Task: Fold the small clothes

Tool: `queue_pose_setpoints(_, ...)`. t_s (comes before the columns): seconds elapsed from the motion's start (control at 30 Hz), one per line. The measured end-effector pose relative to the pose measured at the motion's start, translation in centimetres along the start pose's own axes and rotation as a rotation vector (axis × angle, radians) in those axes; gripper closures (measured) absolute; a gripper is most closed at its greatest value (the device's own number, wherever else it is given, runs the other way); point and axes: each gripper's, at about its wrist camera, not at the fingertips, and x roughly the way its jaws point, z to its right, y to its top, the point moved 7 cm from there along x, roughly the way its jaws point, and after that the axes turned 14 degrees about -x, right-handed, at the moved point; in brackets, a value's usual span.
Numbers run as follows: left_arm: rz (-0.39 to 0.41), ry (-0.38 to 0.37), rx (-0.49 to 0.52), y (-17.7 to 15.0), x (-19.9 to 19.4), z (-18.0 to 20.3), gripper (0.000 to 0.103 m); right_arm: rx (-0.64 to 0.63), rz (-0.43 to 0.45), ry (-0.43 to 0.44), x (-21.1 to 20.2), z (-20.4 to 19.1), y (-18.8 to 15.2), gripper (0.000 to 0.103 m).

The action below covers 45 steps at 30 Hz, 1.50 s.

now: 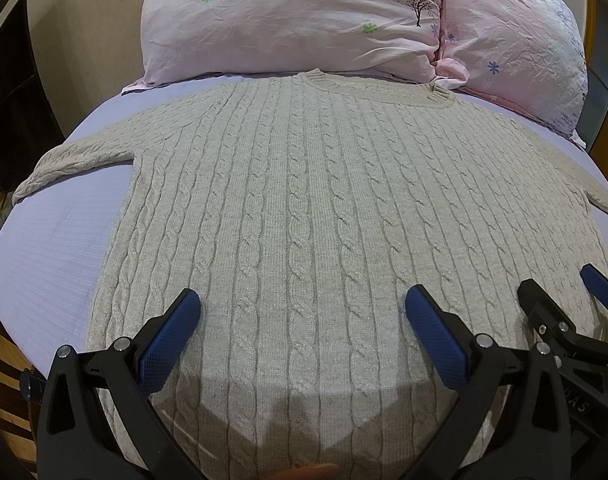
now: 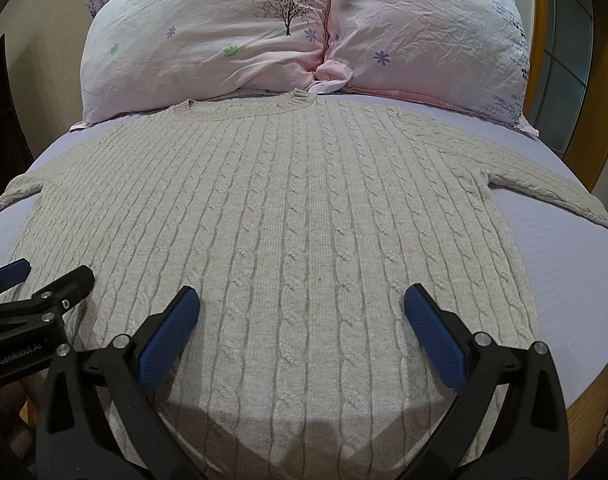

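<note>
A beige cable-knit sweater (image 1: 304, 208) lies flat on the lilac bed sheet (image 1: 52, 248), collar toward the pillows, both sleeves spread sideways. It also fills the right wrist view (image 2: 296, 216). My left gripper (image 1: 302, 312) is open and empty, hovering over the sweater's lower left part. My right gripper (image 2: 302, 312) is open and empty over the lower right part. The right gripper shows at the right edge of the left wrist view (image 1: 564, 296), and the left gripper shows at the left edge of the right wrist view (image 2: 44, 280). The hem is hidden below the fingers.
Two pink flowered pillows (image 1: 296, 20) (image 2: 424, 32) lie at the head of the bed, just beyond the collar. A wooden bed frame (image 2: 600, 396) runs along the right. Dark furniture (image 1: 12, 112) stands at the left. Bare sheet (image 2: 576, 280) shows on both sides of the sweater.
</note>
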Motion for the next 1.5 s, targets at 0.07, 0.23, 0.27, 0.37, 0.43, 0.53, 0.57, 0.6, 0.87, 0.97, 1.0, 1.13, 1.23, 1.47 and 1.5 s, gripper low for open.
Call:
queue_pose_setpoints(0.07, 0.000, 0.000, 0.000, 0.00, 0.00, 0.00, 0.001, 0.000, -0.001, 0.000, 0.01, 0.00, 0.00, 0.002)
queue_pose_setpoints(0.23, 0.000, 0.000, 0.000, 0.00, 0.00, 0.00, 0.001, 0.000, -0.001, 0.000, 0.02, 0.00, -0.01, 0.002)
queue_pose_setpoints(0.27, 0.000, 0.000, 0.000, 0.01, 0.00, 0.00, 0.001, 0.000, -0.001, 0.000, 0.02, 0.01, -0.02, 0.002)
queue_pose_setpoints(0.37, 0.000, 0.000, 0.000, 0.01, 0.00, 0.00, 0.001, 0.000, -0.001, 0.000, 0.02, 0.01, -0.03, 0.002)
queue_pose_setpoints(0.43, 0.001, 0.000, 0.000, 0.00, -0.01, 0.00, 0.001, 0.000, -0.001, 0.000, 0.03, 0.01, -0.03, 0.002)
queue_pose_setpoints(0.53, 0.002, 0.000, 0.001, 0.01, -0.01, 0.00, 0.001, 0.000, 0.000, 0.000, 0.02, 0.01, -0.04, 0.002)
queue_pose_setpoints(0.57, 0.002, 0.000, 0.002, 0.02, -0.01, 0.00, 0.001, 0.000, 0.000, 0.000, 0.03, 0.02, -0.04, 0.002)
queue_pose_setpoints(0.6, 0.003, -0.001, 0.002, 0.03, 0.00, 0.00, 0.001, 0.000, -0.001, 0.000, 0.03, 0.02, -0.04, 0.002)
queue_pose_setpoints(0.87, 0.004, -0.002, 0.001, 0.11, -0.01, 0.12, 0.001, 0.000, -0.001, 0.000, 0.05, -0.01, -0.07, 0.002)
queue_pose_setpoints(0.97, 0.005, -0.002, 0.001, 0.18, -0.11, 0.22, 0.001, 0.000, -0.003, 0.001, 0.06, -0.02, -0.09, 0.002)
queue_pose_setpoints(1.0, 0.004, -0.002, 0.001, 0.19, -0.10, 0.22, 0.001, 0.000, -0.004, 0.001, 0.04, 0.00, -0.16, 0.002)
queue_pose_setpoints(1.13, 0.005, -0.002, 0.001, 0.20, -0.11, 0.23, 0.001, -0.001, -0.007, 0.002, -0.07, 0.10, -0.29, 0.002)
queue_pose_setpoints(1.23, 0.006, -0.002, 0.001, 0.16, -0.12, 0.21, 0.001, -0.001, -0.006, 0.002, -0.09, 0.11, -0.31, 0.002)
queue_pose_setpoints(1.47, 0.003, -0.002, 0.003, 0.34, -0.21, 0.32, 0.001, -0.002, -0.003, 0.002, 0.11, -0.04, 0.14, 0.002)
queue_pose_setpoints(1.5, 0.001, -0.002, 0.003, 0.46, -0.35, 0.42, 0.001, -0.003, 0.000, 0.003, 0.11, -0.01, 0.04, 0.002)
